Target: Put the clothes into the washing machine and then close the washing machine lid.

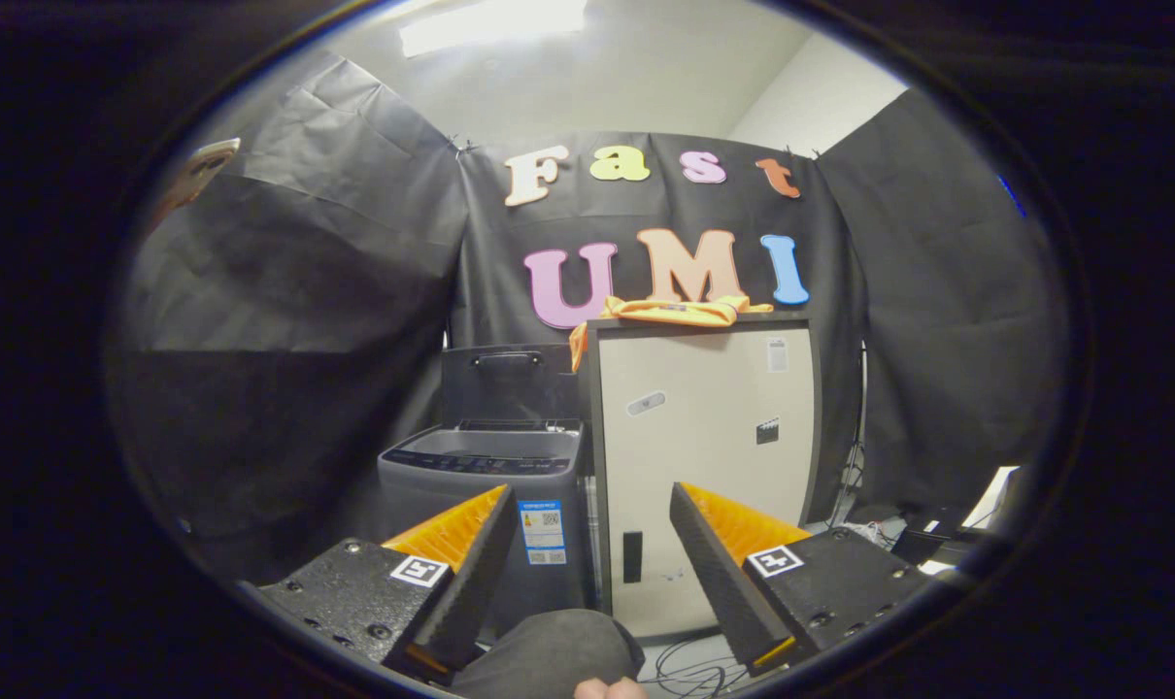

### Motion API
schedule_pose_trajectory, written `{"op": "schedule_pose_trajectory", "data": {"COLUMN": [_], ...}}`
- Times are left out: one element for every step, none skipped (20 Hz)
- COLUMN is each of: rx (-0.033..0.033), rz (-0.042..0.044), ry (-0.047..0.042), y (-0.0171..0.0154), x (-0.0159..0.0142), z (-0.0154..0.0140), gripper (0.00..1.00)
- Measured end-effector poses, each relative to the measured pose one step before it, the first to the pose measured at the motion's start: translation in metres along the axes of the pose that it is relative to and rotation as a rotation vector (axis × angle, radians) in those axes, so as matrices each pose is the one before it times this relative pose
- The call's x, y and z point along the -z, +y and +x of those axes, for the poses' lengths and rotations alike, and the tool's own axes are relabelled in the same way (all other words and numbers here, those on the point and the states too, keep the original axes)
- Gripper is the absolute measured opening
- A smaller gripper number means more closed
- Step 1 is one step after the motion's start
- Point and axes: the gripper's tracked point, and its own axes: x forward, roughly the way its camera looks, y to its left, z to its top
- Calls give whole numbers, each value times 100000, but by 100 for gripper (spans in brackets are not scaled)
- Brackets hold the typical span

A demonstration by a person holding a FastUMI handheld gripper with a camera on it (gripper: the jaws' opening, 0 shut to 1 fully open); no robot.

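An orange garment (pixel 680 313) lies on top of a tall pale cabinet (pixel 704 456), one end hanging over the cabinet's left corner. To the left of the cabinet stands a grey top-loading washing machine (pixel 486 485) with its dark lid (pixel 505 382) raised upright at the back. My gripper (pixel 587 505) is open, well short of both, with nothing between its fingers. The left finger (pixel 466 544) points toward the machine and the right finger (pixel 719 544) toward the cabinet front.
Black cloth walls close the booth on three sides. Cables and boxes (pixel 923 534) lie on the floor to the right of the cabinet. A person's knee (pixel 558 655) and fingertip sit just below the fingers.
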Motion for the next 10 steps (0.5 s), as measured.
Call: {"op": "schedule_pose_trajectory", "data": {"rx": [-132,-135,-81,-124,-18,-102,101,114,-80,99], "rz": [-95,-78,11,142,138,113,253,390,308,337], "ry": [221,73,-174,81,-149,-97,93,-107,-138,-86], "y": [85,46,18,89,-47,6,-43,-56,1,-49], "x": [100,3,-71,-13,2,-89,29,-41,-75,-83], "z": [-84,9,-9,-3,-18,-2,25,-27,93,-3], "gripper": [96,96,96,96,96,96,96,96,96,96]}}
